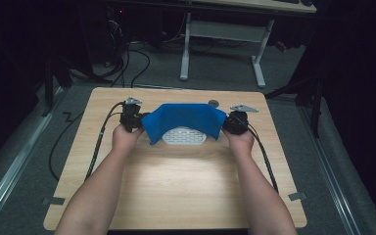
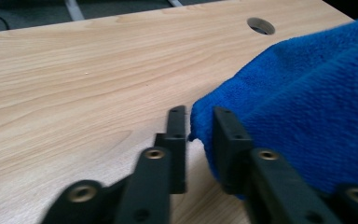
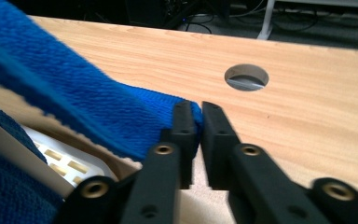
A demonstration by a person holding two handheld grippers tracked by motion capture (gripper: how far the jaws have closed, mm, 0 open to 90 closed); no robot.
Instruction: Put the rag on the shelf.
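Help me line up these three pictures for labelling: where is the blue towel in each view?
High view: the blue towel hangs stretched between both grippers, above a white slotted tray, at the table's far middle.
Left gripper view: right side, its corner between the jaws.
Right gripper view: left side, its corner pinched.
Shared landmark: the round hole in the tabletop.

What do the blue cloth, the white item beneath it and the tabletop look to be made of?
Cloth: soft terry or microfibre, going by its fuzzy looped pile. White item: probably moulded plastic, smooth with a grid of slots. Tabletop: pale wood grain, matte, possibly laminate.
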